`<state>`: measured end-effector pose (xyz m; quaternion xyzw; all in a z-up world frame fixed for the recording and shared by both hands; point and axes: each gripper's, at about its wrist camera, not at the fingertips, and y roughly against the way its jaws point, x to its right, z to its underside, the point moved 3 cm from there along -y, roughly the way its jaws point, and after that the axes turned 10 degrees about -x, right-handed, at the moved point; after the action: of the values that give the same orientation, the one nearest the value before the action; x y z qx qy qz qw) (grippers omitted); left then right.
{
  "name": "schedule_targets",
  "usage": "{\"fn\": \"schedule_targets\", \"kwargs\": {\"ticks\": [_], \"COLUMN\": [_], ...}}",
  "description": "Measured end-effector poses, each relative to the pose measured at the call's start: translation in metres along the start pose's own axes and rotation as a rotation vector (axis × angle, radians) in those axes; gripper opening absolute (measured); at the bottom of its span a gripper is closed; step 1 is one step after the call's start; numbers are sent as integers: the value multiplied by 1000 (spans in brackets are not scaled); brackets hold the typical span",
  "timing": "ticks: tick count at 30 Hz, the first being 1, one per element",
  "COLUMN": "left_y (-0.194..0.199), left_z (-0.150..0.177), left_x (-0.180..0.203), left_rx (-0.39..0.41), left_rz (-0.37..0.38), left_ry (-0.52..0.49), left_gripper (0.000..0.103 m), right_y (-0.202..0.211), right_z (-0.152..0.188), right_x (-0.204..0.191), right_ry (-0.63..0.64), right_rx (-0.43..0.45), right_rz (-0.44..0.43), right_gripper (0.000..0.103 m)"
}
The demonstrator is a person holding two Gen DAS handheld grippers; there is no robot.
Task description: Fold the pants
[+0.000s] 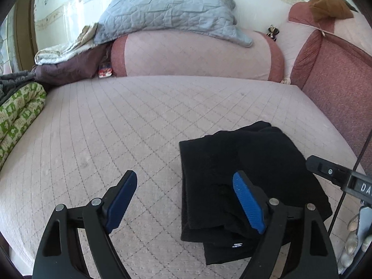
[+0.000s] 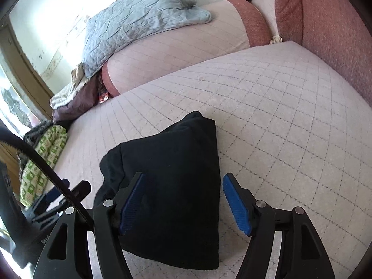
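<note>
Seemingly near its end, the folding job shows a pair of black fabric pants (image 2: 169,186) lying as a compact, layered bundle on a pale pink quilted mattress cover (image 1: 116,121) stitched in a diamond pattern. From the right wrist view the bundle looks roughly rectangular with tidy edges. From the left wrist view a lower layer with a small white mark pokes out at the near edge, so the stack is not perfectly squared.

Neither tool is gripping anything. The left gripper (image 1: 186,200), black with blue ribbed pads, hangs with jaws spread wide; one pad is over bare mattress, the other over the pants' left part, not pressing the cloth. The right gripper (image 2: 183,204) is likewise released, its jaws straddling the bundle's right edge.

What seems left is little: perhaps nudging the protruding layer into line, or simply pulling both tools away.

Behind, a grey quilted blanket (image 1: 167,9) drapes over a pink bolster, and a green patterned cushion (image 1: 18,116) sits at the left.
</note>
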<state>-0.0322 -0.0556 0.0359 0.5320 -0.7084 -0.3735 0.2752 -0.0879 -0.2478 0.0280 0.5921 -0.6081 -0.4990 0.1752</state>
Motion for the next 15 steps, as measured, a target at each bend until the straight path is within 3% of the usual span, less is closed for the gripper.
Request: {"fn": "schedule_targets", "kwargs": {"ticks": [7, 15], "left_y": [-6, -9], "left_z": [2, 4], "left_x": [-13, -10], "left_rx": [-54, -56], "left_rz": [19, -20], "left_ry": [55, 27], "left_gripper": [84, 84], "right_y": [-2, -6], "right_z": [2, 6], "right_x": [-2, -1], "right_ry": [11, 16], "right_rx": [2, -14], "right_rz": [33, 55], "right_gripper": [74, 75]}}
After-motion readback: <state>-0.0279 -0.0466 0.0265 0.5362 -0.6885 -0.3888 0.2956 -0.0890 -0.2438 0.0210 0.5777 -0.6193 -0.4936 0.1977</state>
